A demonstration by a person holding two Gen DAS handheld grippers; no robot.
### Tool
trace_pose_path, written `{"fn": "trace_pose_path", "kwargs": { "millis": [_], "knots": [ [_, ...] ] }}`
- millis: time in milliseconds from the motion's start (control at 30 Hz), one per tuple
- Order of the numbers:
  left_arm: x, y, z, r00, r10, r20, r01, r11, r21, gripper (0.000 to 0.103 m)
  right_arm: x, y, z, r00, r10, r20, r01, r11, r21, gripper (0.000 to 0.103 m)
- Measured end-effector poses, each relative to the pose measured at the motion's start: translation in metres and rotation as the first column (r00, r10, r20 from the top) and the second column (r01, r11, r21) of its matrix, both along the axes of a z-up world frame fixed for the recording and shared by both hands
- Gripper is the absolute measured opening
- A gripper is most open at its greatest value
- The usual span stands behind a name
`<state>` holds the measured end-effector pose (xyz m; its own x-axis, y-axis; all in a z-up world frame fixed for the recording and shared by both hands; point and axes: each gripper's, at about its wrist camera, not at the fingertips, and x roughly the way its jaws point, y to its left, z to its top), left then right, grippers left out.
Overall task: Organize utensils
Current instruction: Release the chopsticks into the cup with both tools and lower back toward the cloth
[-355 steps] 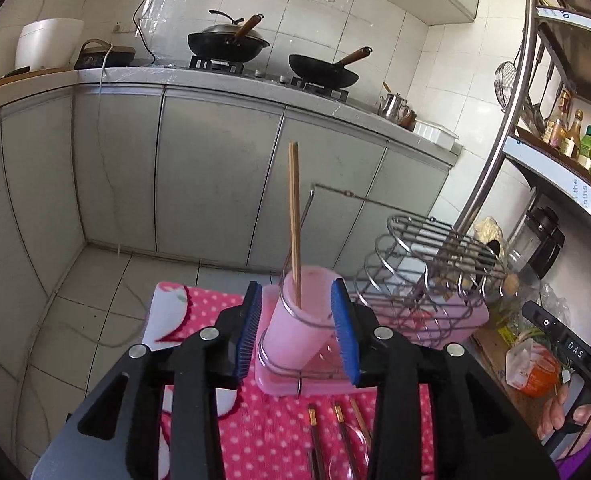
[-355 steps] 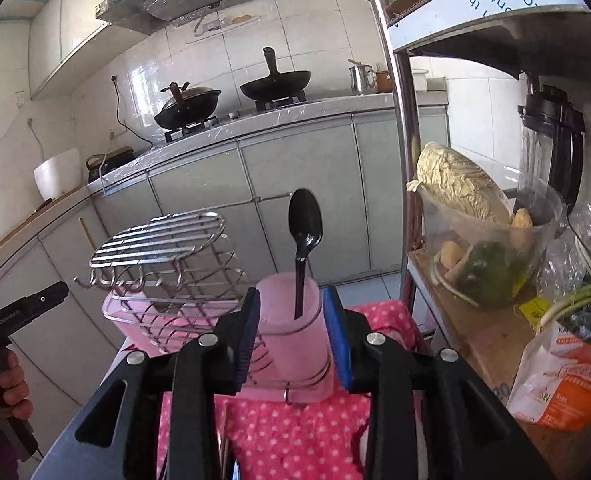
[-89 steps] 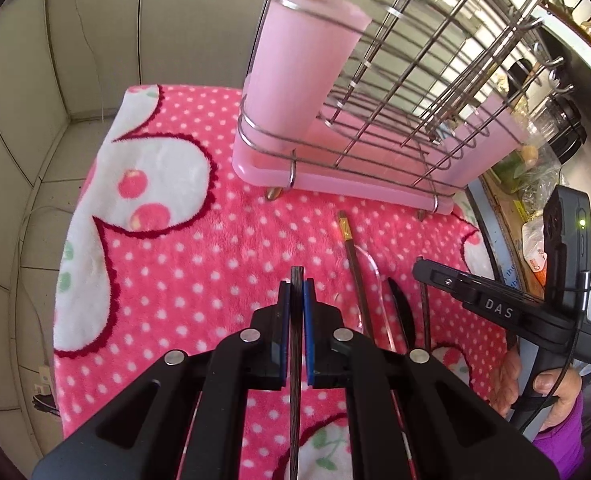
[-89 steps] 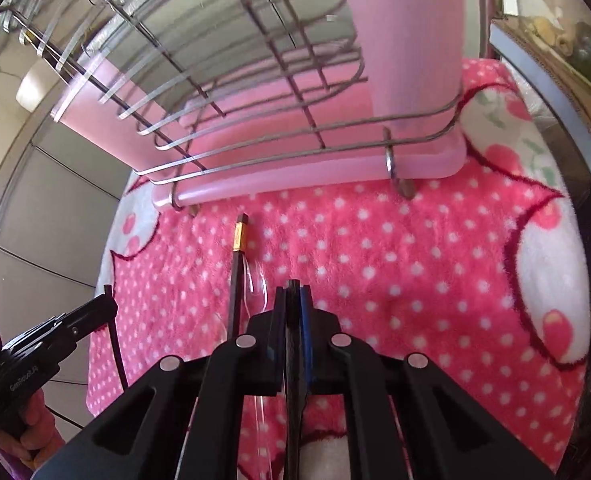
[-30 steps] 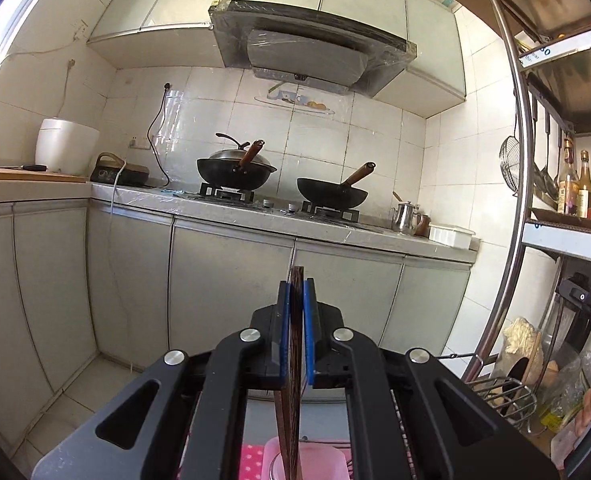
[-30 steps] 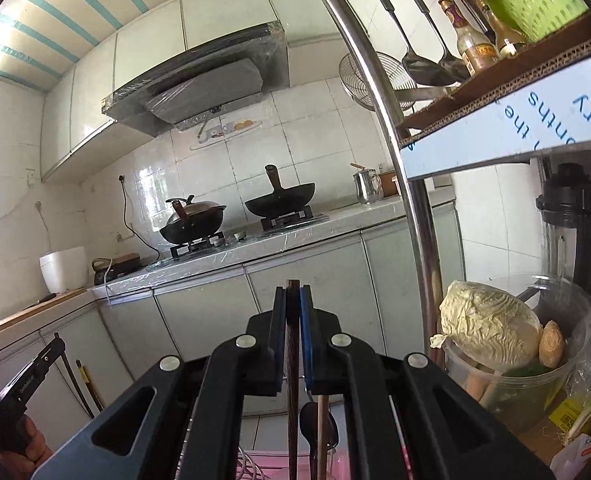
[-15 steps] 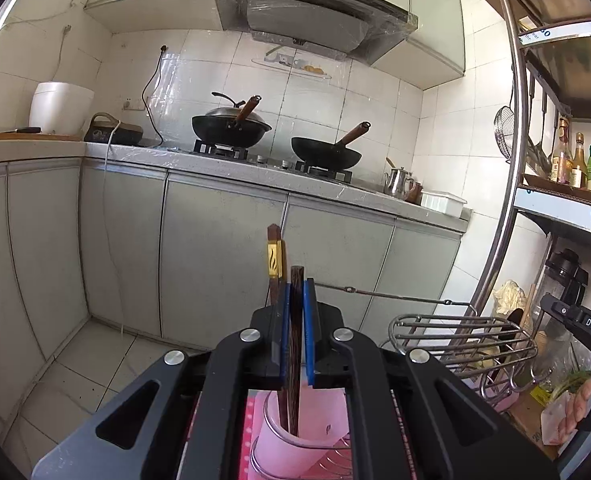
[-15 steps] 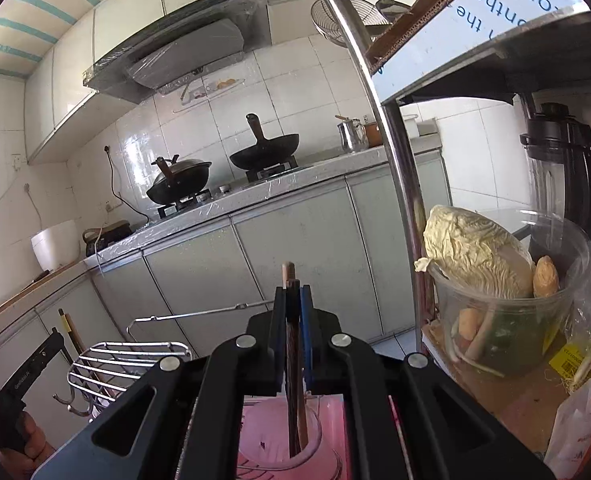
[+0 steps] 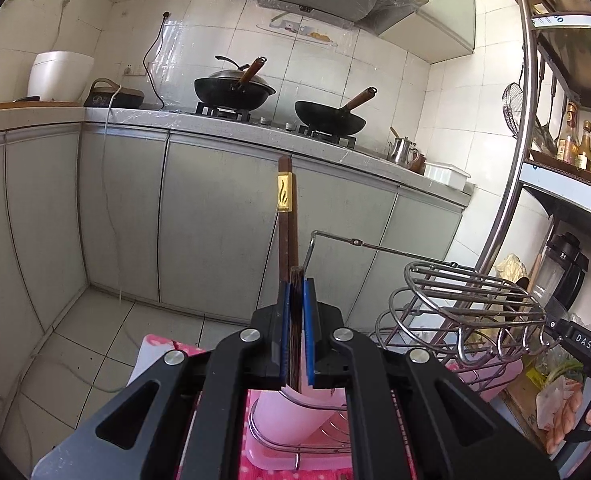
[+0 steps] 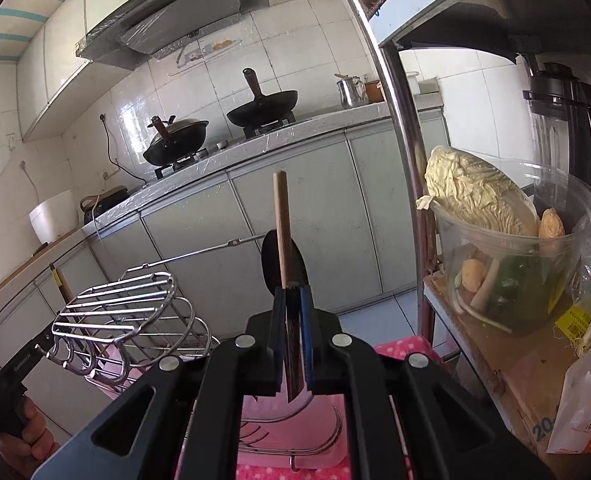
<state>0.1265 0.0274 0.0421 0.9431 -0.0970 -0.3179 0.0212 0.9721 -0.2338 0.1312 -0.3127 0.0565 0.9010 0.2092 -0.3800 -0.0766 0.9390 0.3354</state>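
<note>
In the left wrist view the left gripper (image 9: 295,336) sits low in the centre of the frame, its jaws clamped on a dark chopstick (image 9: 294,344) whose lower end drops toward the pink cup (image 9: 291,412) at the near corner of the wire rack (image 9: 467,304). Another dark chopstick with a gold band (image 9: 285,220) already stands in that cup, rising just behind the jaws. The risk, as judged here, is that the held stick catches the cup rim or knocks the standing one, since the mouth is narrow and the jaws hide it. There is free room to the left of the frame, over the pink dotted cloth (image 9: 167,350); to the right the rack's hoops crowd close (little margin there).

In the right wrist view the right gripper (image 10: 293,336) holds a second dark stick (image 10: 294,352), and its jaws have just been easing apart with that stick between them, the pads close on it. A pale wooden chopstick (image 10: 281,232) and a black spoon (image 10: 285,264) stand in the cup ahead. If the release comes while the tip is off-centre, the stick may tip out onto the desk. The shelf post (image 10: 395,128) and the bowl of vegetables (image 10: 507,248) close off the right of the frame; the left gives more room above the rack.
</note>
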Motion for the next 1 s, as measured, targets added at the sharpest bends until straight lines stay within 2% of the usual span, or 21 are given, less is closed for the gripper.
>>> {"fn": "trace_pose_path", "kwargs": {
  "millis": [100,200,267,300,367,500,733,833,1000],
  "knots": [
    [0.002,0.002,-0.003,1.0,0.003,-0.025,-0.003,1.0,-0.01,0.006,0.0,0.002,-0.002,1.0,0.014,-0.018,-0.014,1.0,0.002,0.011],
    [0.002,0.001,-0.005,0.999,0.005,-0.045,-0.004,1.0,0.013,0.007,-0.001,0.002,-0.002,0.999,0.019,-0.03,-0.019,1.0,-0.001,0.016],
    [0.001,-0.001,-0.005,0.999,0.0,-0.054,0.001,1.0,0.027,0.013,-0.001,0.002,0.0,0.999,0.018,-0.037,-0.018,1.0,0.0,0.021],
    [0.0,-0.002,-0.004,0.998,-0.002,-0.059,0.004,1.0,0.029,0.02,-0.003,0.001,0.0,0.999,0.02,-0.036,-0.019,1.0,0.005,0.027],
    [-0.002,-0.002,-0.002,0.998,-0.003,-0.063,0.004,1.0,0.024,0.026,-0.006,0.0,0.002,0.999,0.016,-0.032,-0.016,1.0,0.008,0.031],
    [-0.012,0.001,0.006,0.999,0.006,-0.052,-0.005,1.0,0.011,0.031,-0.014,-0.003,0.006,0.999,0.012,-0.035,-0.012,1.0,0.011,0.032],
    [-0.043,0.003,0.018,0.999,-0.017,-0.048,0.017,1.0,-0.007,0.033,-0.045,-0.005,0.01,0.999,0.003,-0.038,-0.002,1.0,0.026,0.032],
    [-0.057,0.0,0.017,0.997,-0.042,-0.069,0.042,0.999,0.005,0.033,-0.058,-0.002,0.006,0.997,0.018,-0.068,-0.015,0.999,0.04,0.032],
    [-0.074,-0.006,-0.001,0.984,-0.096,-0.15,0.094,0.995,-0.021,0.033,-0.078,0.007,-0.011,0.987,0.07,-0.147,-0.062,0.996,0.057,0.032]
  ]
}}
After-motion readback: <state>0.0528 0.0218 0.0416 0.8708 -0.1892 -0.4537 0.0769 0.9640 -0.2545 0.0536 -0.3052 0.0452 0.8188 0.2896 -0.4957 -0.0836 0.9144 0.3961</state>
